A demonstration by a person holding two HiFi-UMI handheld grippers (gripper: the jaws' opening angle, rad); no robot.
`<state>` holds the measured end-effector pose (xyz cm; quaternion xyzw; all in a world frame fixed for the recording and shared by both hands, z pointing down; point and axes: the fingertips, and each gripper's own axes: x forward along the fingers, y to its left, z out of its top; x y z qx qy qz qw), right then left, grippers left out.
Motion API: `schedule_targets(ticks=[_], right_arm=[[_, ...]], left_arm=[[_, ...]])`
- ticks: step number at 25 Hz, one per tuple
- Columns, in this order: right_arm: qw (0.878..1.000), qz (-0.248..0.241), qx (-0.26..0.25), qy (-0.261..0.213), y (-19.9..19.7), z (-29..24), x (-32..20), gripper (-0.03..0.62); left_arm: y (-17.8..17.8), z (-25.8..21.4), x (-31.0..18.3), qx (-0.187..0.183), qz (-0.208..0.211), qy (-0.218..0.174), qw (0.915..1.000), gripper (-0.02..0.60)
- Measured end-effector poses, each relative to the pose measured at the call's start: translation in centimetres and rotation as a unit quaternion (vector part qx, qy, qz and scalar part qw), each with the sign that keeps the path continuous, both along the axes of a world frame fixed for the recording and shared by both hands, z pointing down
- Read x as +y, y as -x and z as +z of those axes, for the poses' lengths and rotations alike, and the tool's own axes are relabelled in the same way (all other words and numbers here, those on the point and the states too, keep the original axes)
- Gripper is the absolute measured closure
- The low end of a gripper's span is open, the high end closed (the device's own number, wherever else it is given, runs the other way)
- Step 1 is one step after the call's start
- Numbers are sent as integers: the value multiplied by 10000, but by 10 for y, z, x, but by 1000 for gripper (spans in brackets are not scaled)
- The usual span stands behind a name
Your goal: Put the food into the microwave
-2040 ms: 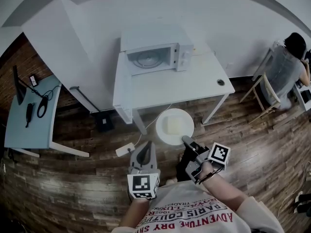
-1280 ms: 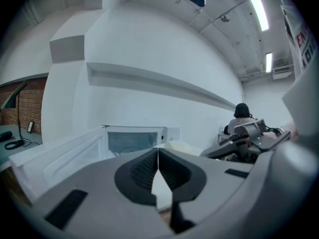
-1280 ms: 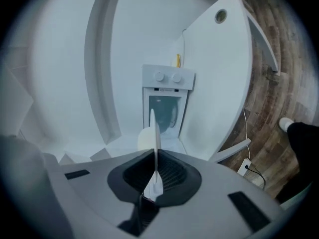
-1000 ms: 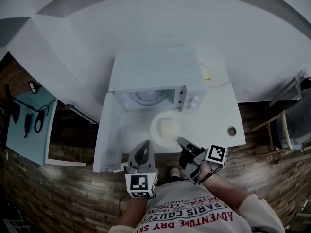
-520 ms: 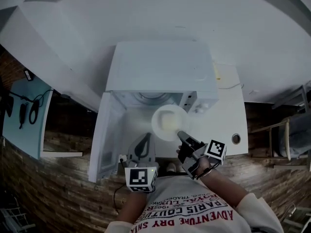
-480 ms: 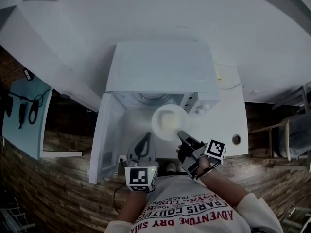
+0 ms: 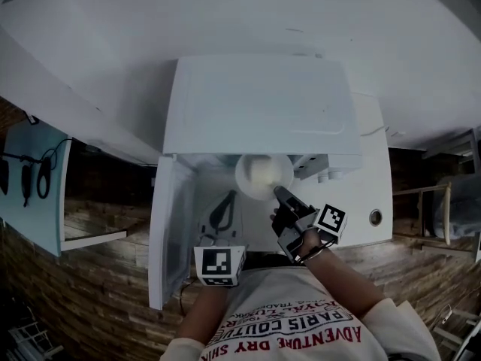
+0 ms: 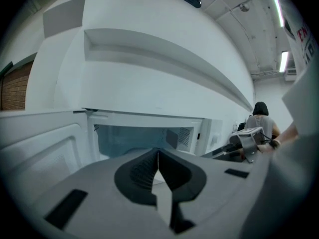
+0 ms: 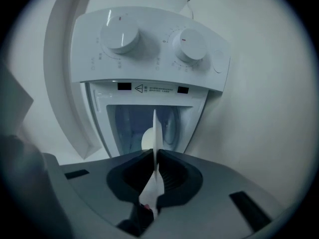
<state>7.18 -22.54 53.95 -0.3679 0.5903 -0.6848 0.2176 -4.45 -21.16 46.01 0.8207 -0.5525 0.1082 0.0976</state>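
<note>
A white plate (image 7: 263, 175) carries a pale block of food (image 7: 260, 173) and sits at the mouth of the open white microwave (image 7: 259, 104), partly under its top edge. My right gripper (image 7: 279, 192) grips the plate's near rim. In the right gripper view the plate (image 9: 155, 128) shows edge-on between the jaws of my right gripper (image 9: 155, 156), which are opening with the rim still between them. My left gripper (image 7: 228, 198) is shut and empty, left of the plate. In the left gripper view my left gripper (image 8: 157, 159) points into the cavity (image 8: 144, 136).
The microwave door (image 7: 169, 232) hangs open to the left. Two knobs (image 9: 119, 34) sit on the control panel (image 9: 149, 59) beside the cavity. The white table (image 7: 372, 179) extends to the right. A seated person (image 8: 259, 117) is far off at the right.
Both grippers have moved forward toward the microwave. The plate has gone from above the table's front to the cavity mouth. The left gripper stays shut and empty.
</note>
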Motion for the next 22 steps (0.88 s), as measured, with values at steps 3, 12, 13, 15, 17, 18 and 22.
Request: schedule_targets(ticks=[3,12,13,15,17,18,22], right_arm=[[9999,133,12,16,5,11,-19,560],[9978,587,-227,-207,26,27,-55,562],[9973,638,-272,-236,28,28,-57,562],[9965,734,-314,-229,29,30,-62,562],[9961,818,-295,-170,29,34,-67,562],[9959,847,-274,-141,29,36,-69,562],[9955,924,-199,-83,29,42,-79,562]], left_arm=[[4,9,-12,-22,65,76,9999,575],[18,23,-41,-121,136,151,9997,575],[19,23,-43,-159,158,142,9996,575],[18,22,-46,-216,201,124,9995,575],[18,22,-49,-151,195,151,9996,575],[18,21,-50,-89,175,178,9996,575],[19,28,-51,-160,277,201,9993,575]])
